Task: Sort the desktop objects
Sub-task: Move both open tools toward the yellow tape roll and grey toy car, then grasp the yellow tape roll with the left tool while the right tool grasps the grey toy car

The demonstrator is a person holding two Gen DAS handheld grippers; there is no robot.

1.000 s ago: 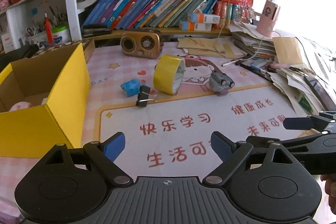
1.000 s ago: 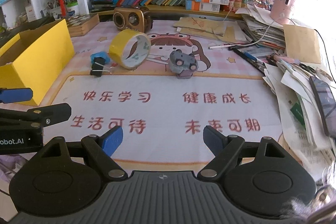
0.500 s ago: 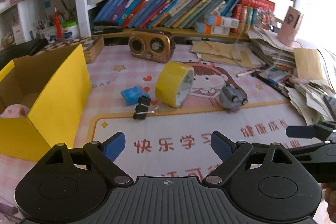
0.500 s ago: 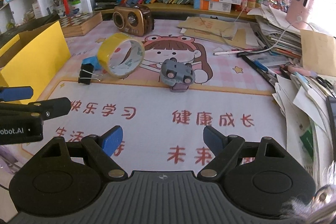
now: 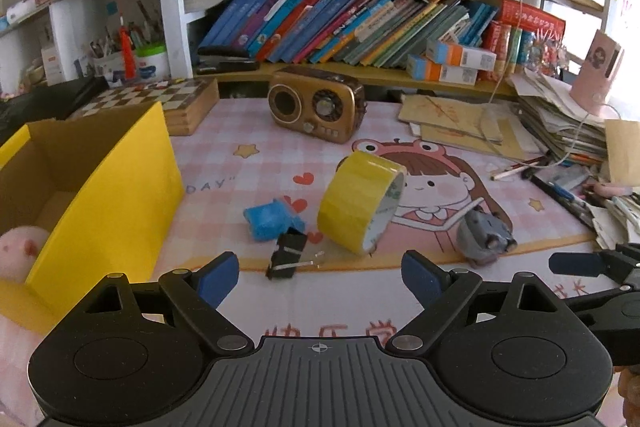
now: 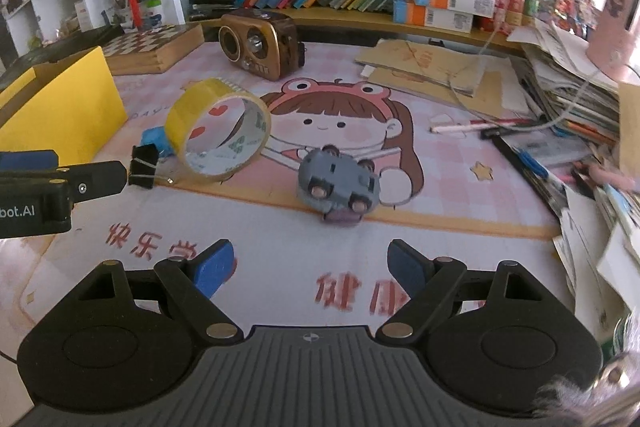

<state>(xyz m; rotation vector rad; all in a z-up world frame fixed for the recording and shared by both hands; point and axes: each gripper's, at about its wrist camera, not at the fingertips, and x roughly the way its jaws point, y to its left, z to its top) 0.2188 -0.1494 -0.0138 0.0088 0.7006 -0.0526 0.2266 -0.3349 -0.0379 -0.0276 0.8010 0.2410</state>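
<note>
On the pink desk mat a yellow tape roll (image 5: pixel 362 201) stands on edge, with a black binder clip (image 5: pixel 289 255) and a small blue object (image 5: pixel 266 219) to its left and a grey toy car (image 5: pixel 484 237) to its right. My left gripper (image 5: pixel 320 275) hovers open just short of the clip and the roll, nothing between its fingers. In the right wrist view the grey toy car (image 6: pixel 338 185) lies upside down, wheels up, ahead of my open, empty right gripper (image 6: pixel 310 267). The tape roll (image 6: pixel 218 135) and binder clip (image 6: pixel 143 167) sit to its left.
A yellow cardboard box (image 5: pixel 100 195) stands open at the left with a pink soft toy (image 5: pixel 20 251) inside. A brown radio (image 5: pixel 316 109), a chessboard box (image 5: pixel 160 103) and a bookshelf line the back. Paper stacks and pens (image 6: pixel 568 131) crowd the right side.
Both grippers have moved forward over the mat toward the objects, which now look larger and closer. The left now faces the clip and tape, the right the toy car. Both stayed open.
</note>
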